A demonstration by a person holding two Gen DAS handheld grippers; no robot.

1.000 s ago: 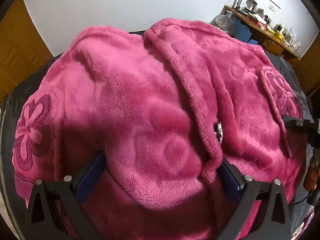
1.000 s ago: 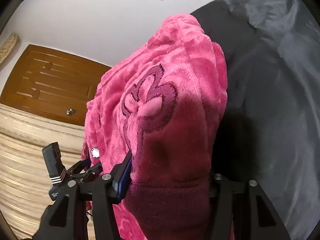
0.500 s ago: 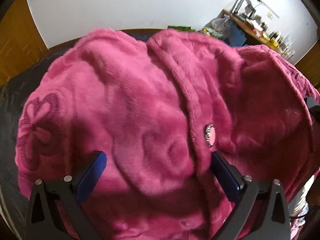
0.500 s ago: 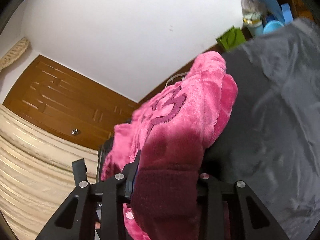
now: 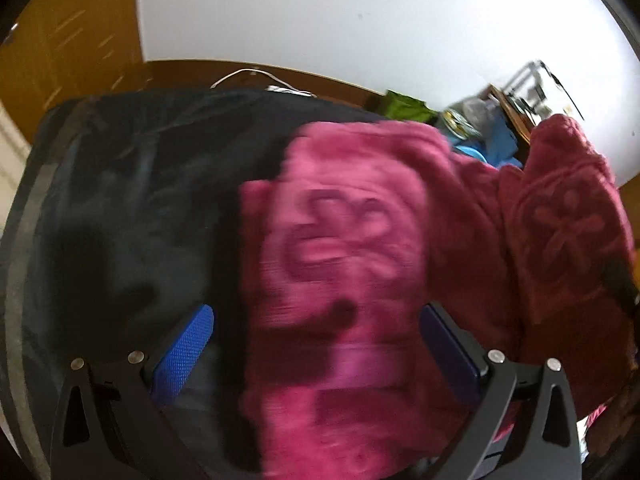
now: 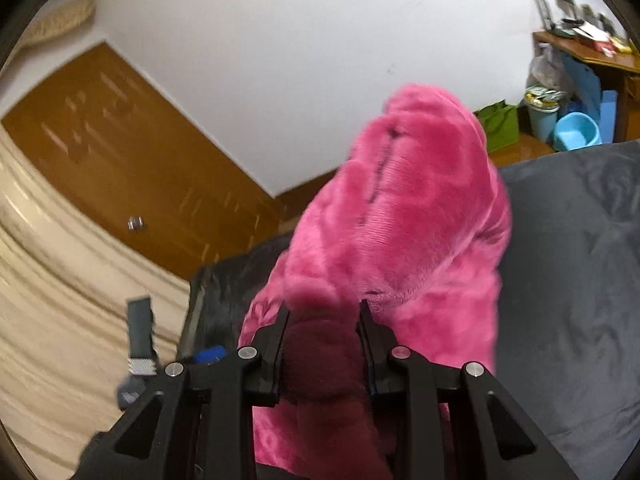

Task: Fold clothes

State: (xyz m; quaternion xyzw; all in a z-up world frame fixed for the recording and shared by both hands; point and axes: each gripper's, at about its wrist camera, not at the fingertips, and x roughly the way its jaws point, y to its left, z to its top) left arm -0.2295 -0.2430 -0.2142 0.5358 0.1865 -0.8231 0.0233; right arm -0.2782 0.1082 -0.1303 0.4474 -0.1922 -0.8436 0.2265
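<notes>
Right gripper (image 6: 322, 320) fingers pinch the pink fleece garment (image 6: 416, 216) cuff, left gripper (image 5: 316, 344) fingers gape wide around cloth without clamping; keep it taut over the dark bed (image 5: 120, 208), lower evenly.

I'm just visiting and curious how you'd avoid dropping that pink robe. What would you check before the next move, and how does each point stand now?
1. Right gripper has cloth: ok. Its jaws are shut on a dark bunched part of the robe.
2. Left gripper has cloth: not ok. Its jaws stand wide open, with the robe between the pads but not pinched.
3. Robe lifted: ok at the right gripper, where it rises above the dark cover.
4. Landing spot: ok. Bare dark cover shows left of the robe.
5. Robe lying flat: cannot tell; the left view is blurred.
</notes>
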